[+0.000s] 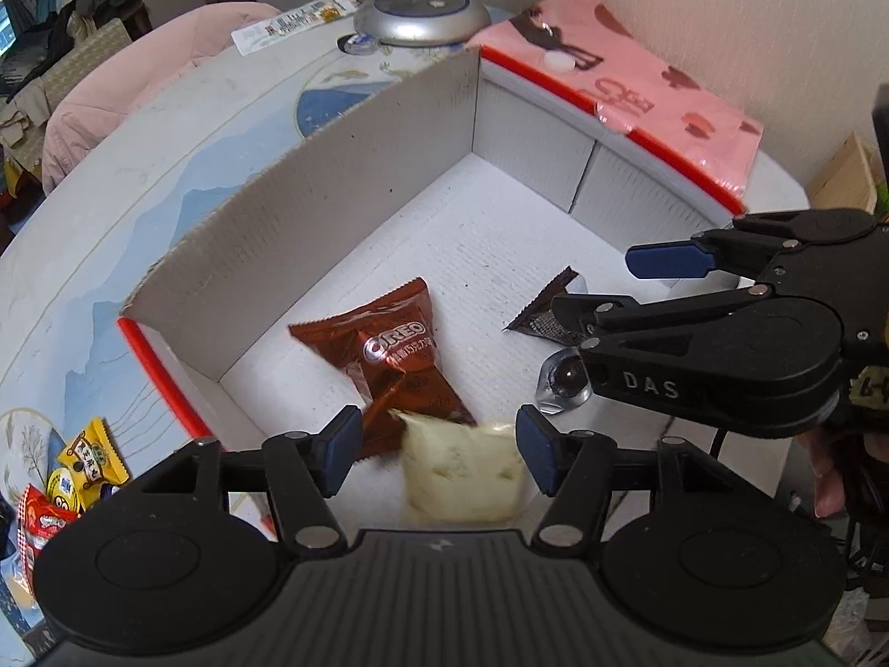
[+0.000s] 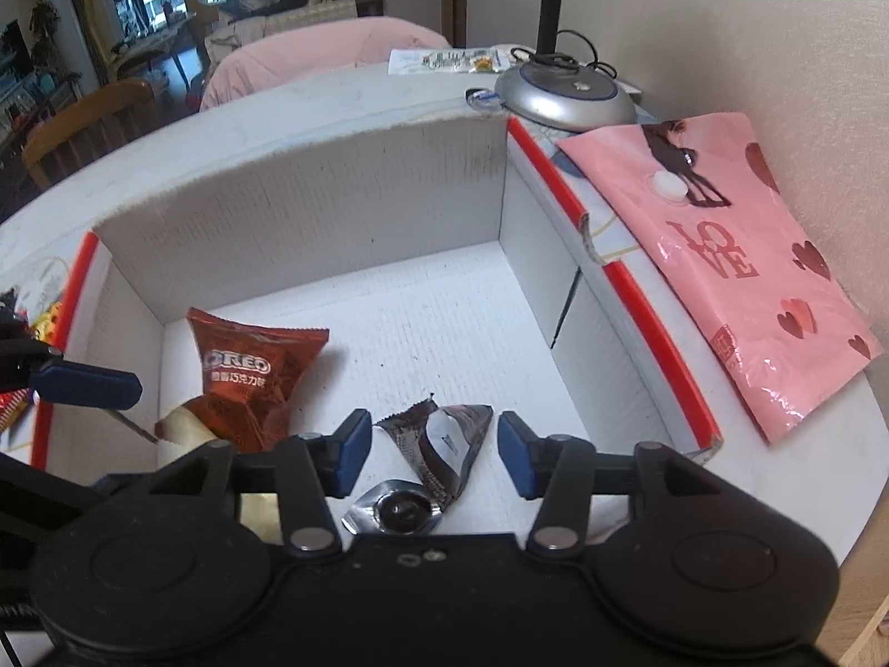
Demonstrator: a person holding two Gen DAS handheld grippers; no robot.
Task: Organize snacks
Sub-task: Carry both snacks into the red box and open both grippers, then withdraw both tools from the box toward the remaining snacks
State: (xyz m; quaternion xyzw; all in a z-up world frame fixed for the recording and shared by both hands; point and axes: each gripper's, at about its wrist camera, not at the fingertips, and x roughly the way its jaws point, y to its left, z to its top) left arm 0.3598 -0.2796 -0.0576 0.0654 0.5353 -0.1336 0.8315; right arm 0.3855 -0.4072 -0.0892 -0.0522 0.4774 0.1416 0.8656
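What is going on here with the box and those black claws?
A person is sorting snacks into a white cardboard box with two hand-held grippers. The left gripper hangs open over a pale packet beside an Oreo pack. The right gripper is open above a dark wrapper.

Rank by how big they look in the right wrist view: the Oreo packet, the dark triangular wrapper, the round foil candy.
1. Oreo packet
2. dark triangular wrapper
3. round foil candy; it lies nearest the camera, so it may be smaller than it looks.
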